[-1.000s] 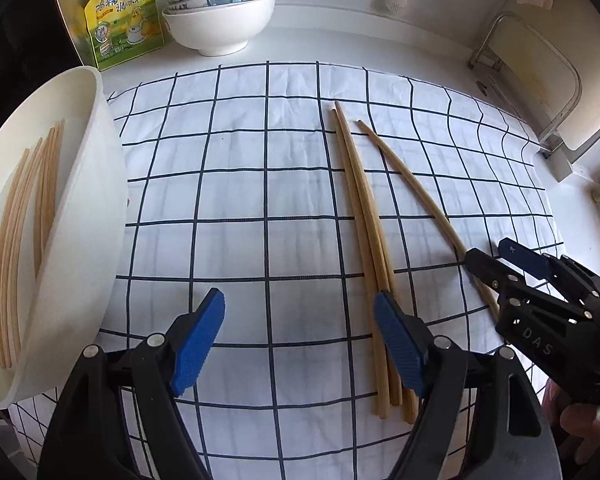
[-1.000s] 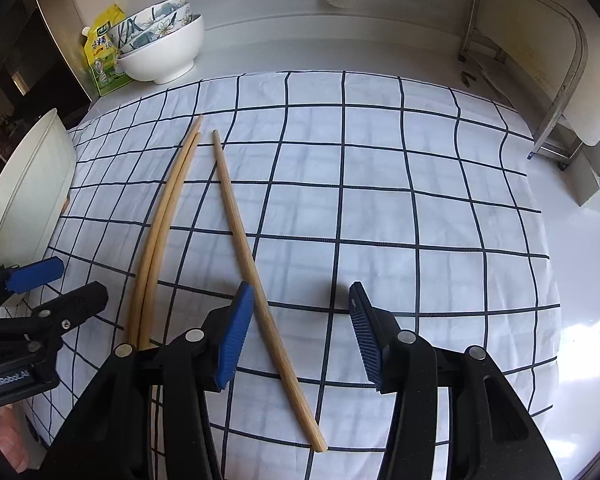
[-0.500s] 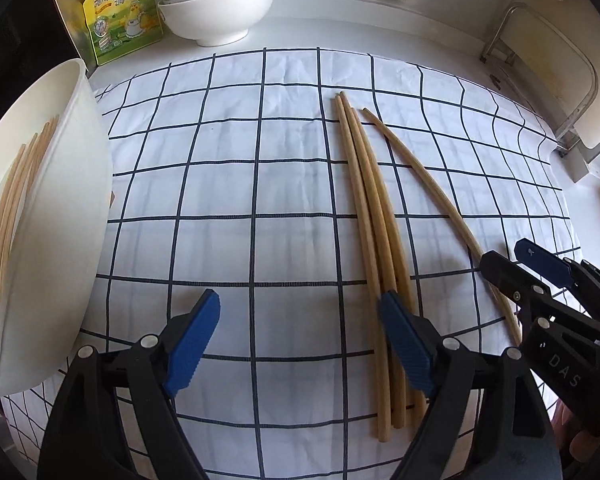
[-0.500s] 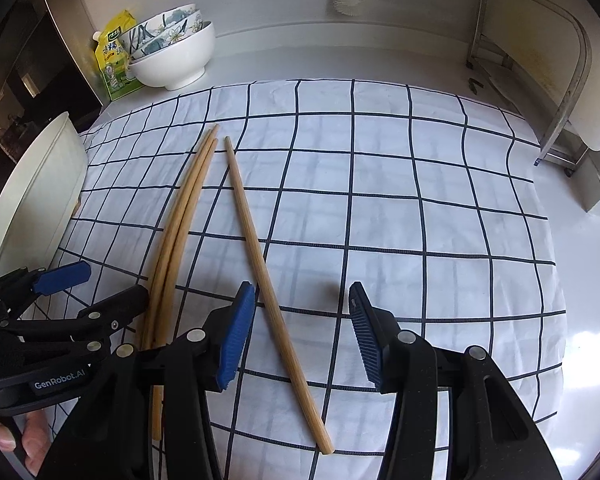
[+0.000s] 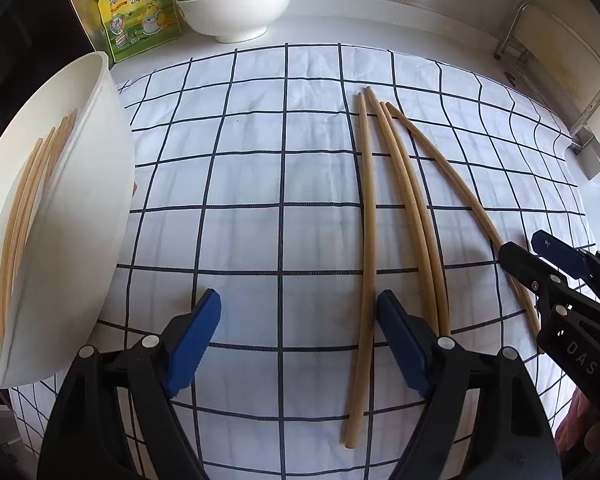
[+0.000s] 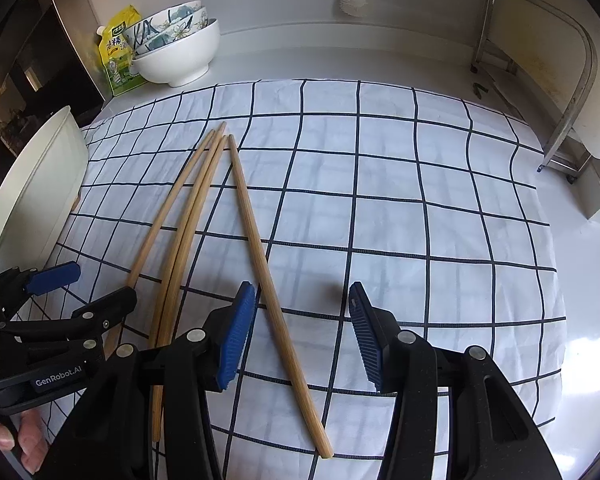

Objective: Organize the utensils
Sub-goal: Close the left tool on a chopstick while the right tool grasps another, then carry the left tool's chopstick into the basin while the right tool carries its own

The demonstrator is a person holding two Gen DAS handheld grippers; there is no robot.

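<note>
Chopsticks [image 5: 366,236] are what this step is about: four lie loose on the checked cloth [image 5: 244,184], more already in the white tub [image 5: 72,216] at the left. The left hand-held gripper [image 5: 296,340] hovers over the leftmost stick, jaws apart and closing, the stick just inside its right pad and not yet pressed. The right hand-held gripper [image 6: 300,336] hangs with jaws apart over the separate rightmost stick [image 6: 260,256], holding nothing. I judge the pickup is in hand; next, each should lower, centre on one stick and close, without nudging the neighbouring pair
</note>
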